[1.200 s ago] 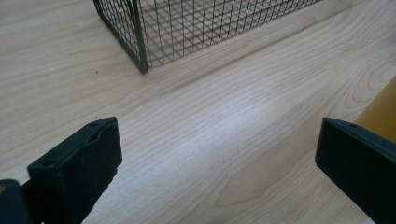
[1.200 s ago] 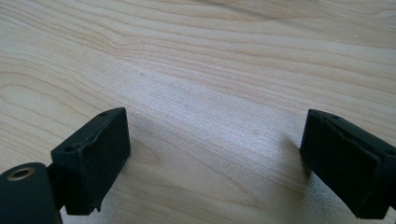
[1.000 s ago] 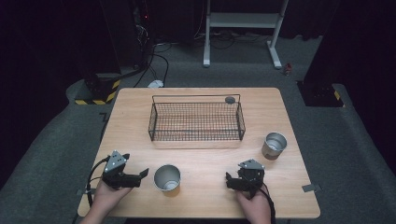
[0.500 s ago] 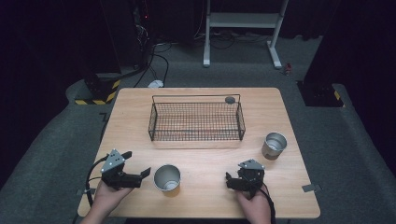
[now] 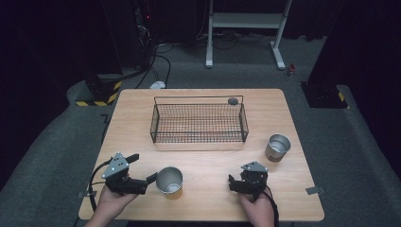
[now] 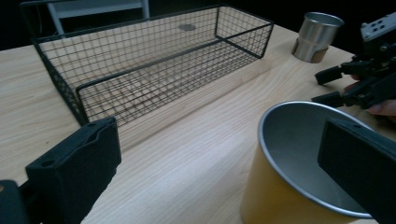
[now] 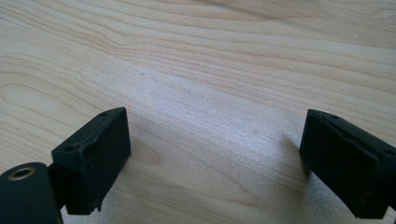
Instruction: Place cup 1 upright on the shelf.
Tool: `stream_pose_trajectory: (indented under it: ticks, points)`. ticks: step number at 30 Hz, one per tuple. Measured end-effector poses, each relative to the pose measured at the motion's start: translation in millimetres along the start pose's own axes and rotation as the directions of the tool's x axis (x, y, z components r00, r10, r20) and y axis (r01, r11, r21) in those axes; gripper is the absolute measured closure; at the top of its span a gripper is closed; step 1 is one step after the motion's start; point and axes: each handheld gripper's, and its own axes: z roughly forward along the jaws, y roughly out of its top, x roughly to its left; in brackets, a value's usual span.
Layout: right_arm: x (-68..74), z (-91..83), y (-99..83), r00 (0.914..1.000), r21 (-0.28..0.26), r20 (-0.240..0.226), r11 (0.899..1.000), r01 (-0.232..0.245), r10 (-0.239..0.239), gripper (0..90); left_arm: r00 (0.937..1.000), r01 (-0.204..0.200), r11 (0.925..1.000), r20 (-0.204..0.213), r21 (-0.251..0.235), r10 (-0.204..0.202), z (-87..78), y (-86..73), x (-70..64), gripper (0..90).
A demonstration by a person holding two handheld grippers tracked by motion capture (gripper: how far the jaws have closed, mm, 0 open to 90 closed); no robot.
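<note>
The left gripper [image 5: 144, 169] is spread wide just beside the near cup [image 5: 169, 180], one jaw at its rim, while the right gripper [image 5: 232, 182], also spread, holds nothing; the wire basket [image 5: 198, 122] stands behind the cup.

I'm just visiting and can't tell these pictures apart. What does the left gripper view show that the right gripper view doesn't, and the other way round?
The left gripper view alone shows the wire basket, the near metal cup beside one of its jaws, the far metal cup and the right gripper across the table.

The right gripper view alone adds nothing: just bare wood between its jaws.

Both share the wooden table and a pair of black jaws standing apart.
</note>
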Motion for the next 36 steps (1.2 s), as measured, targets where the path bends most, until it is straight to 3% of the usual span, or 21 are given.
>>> stream_pose_trajectory:
  ticks: [10, 22, 30, 36]
  points:
    - [0.1, 0.0, 0.0, 1.0000, 0.000, 0.001, 1.000, 0.000, 0.000, 8.7, 0.9969, -0.027, 0.9995, 0.074, -0.018, 0.028, 5.3, 2.5, -18.3, 0.0]
    - [0.1, -0.2, -0.1, 1.0000, 0.000, 0.003, 1.000, 0.003, -0.003, 8.8, 0.9911, -0.043, 0.9989, 0.125, -0.020, 0.045, 13.5, 0.5, -30.0, 0.0]
    - [0.1, -0.2, -0.1, 1.0000, 0.000, 0.003, 1.000, 0.003, -0.003, 8.8, 0.9825, -0.060, 0.9981, 0.176, -0.018, 0.062, 21.6, -3.0, -37.7, 0.0]
    - [0.2, -0.1, -0.2, 1.0000, -0.002, 0.003, 1.000, 0.003, -0.003, 8.9, 0.9792, -0.074, 0.9973, 0.189, -0.002, 0.073, 27.8, -6.9, -41.7, 0.0]
